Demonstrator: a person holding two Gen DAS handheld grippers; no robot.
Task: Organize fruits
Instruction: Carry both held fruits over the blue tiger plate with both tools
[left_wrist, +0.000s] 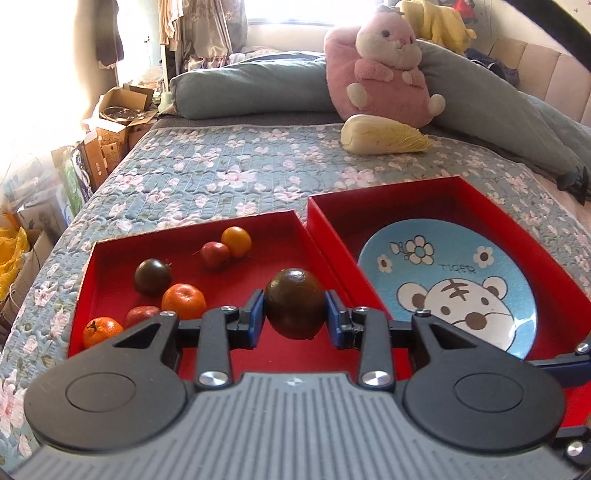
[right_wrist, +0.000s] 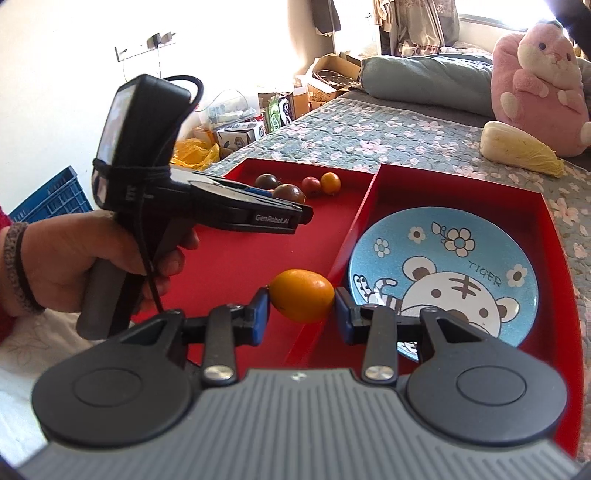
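Observation:
My left gripper (left_wrist: 295, 306) is shut on a dark brown-green round fruit (left_wrist: 294, 303), held above the left red tray (left_wrist: 110, 254). That tray holds several fruits: a dark one (left_wrist: 152, 277), oranges (left_wrist: 183, 301), small red ones (left_wrist: 214, 254). My right gripper (right_wrist: 302, 301) is shut on an orange fruit (right_wrist: 302, 300), held over the wall between the two trays. The right red tray (right_wrist: 546, 229) holds a blue tiger plate (right_wrist: 443, 273), also seen in the left wrist view (left_wrist: 447, 284). The left gripper shows in the right wrist view (right_wrist: 288, 192), held by a hand.
The trays lie on a floral quilted bed (left_wrist: 221, 166). A pink plush toy (left_wrist: 384, 70), a cabbage-like plush (left_wrist: 384, 138) and grey pillows (left_wrist: 251, 88) lie behind. Cardboard boxes (left_wrist: 110, 125) stand left of the bed.

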